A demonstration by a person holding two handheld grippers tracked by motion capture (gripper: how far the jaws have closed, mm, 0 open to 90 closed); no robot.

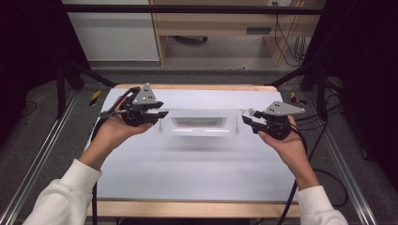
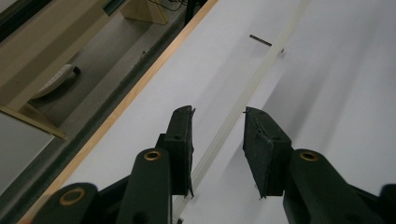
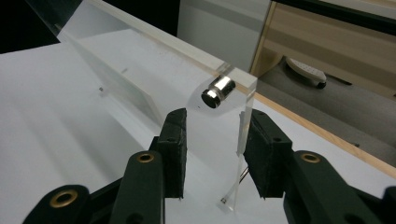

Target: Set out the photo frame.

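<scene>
We're looking at a clear acrylic frame (image 1: 199, 123) stretched across the middle of the bench (image 1: 197, 173). It seems to float just above the white surface, with a soft shadow under it towards 6 o'clock.

The left tongs (image 1: 162, 114) sit at its 9 o'clock end and the right tongs (image 1: 245, 119) at its 3 o'clock end.

In the right gripper view, the right tongs (image 3: 219, 113) straddle the end of the frame (image 3: 121, 70) just below a polished metal standoff (image 3: 217, 92). The pads sit against the plastic, so we read that as a grip.

In the left gripper view, the left tongs (image 2: 219, 112) stand apart with the frame's pale edge (image 2: 261, 70) running away between them. We can't tell whether those pads are pressing on clear plastic.

We judge this piece stiff, fairly light and very slick. It will scratch easily, and the corners could chip if it drops. The short ends beside the standoffs look like the best hold, with the pads flat on the faces and both ends kept level.
</scene>
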